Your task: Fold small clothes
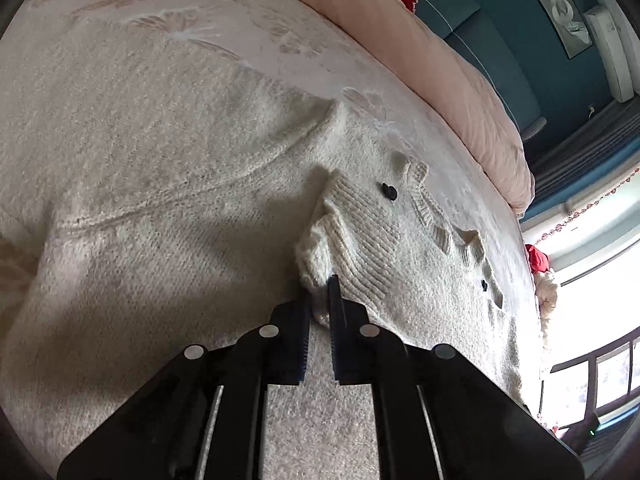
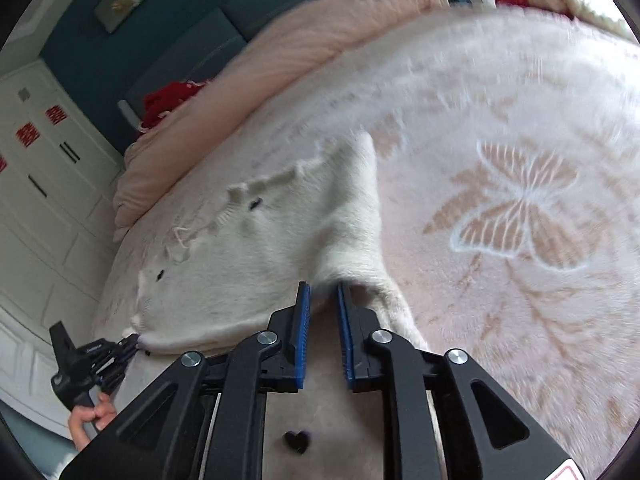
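Observation:
A small cream knitted cardigan [image 1: 180, 208] with black buttons [image 1: 389, 191] lies spread on the bed. My left gripper [image 1: 320, 300] is shut on its ribbed cuff or hem edge [image 1: 352, 236], fabric bunched between the pads. In the right wrist view the cardigan [image 2: 248, 264] lies left of centre, and the left gripper [image 2: 116, 354] shows pinching its lower-left corner, held by a hand. My right gripper [image 2: 324, 296] has its blue-padded jaws close together with the cardigan's near edge between the tips.
The bed blanket [image 2: 520, 208] is pale pink with a butterfly pattern. A pink duvet [image 2: 248, 92] and a red item [image 2: 168, 100] lie at the head end. White cupboards [image 2: 36, 208] stand left. A window [image 1: 592, 320] is at right.

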`<state>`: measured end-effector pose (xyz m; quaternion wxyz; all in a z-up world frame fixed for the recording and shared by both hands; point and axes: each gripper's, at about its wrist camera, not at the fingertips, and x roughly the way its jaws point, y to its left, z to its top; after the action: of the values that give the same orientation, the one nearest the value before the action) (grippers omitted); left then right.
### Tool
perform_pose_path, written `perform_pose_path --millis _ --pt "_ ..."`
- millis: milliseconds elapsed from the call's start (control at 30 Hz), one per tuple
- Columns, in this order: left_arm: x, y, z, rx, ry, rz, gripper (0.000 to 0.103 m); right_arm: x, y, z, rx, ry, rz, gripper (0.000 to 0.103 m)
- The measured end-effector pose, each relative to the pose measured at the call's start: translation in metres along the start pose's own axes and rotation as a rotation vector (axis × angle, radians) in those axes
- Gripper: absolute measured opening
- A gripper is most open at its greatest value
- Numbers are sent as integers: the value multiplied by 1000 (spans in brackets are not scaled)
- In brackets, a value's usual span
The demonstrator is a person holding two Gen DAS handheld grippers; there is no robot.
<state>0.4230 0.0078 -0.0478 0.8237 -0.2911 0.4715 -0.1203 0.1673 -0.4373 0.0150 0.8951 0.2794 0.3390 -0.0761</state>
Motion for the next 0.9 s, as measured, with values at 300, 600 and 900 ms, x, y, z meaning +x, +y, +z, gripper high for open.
perform_pose_path --millis 300,600,900 --pt "-52 31 -3 -24 -59 -40 13 48 9 -13 -145 91 -236 8" --pt "-200 222 68 -242 -304 382 63 23 63 -100 -296 82 -167 39" --pt "-213 308 147 -439 -360 433 16 29 75 -110 -381 57 -224 55"
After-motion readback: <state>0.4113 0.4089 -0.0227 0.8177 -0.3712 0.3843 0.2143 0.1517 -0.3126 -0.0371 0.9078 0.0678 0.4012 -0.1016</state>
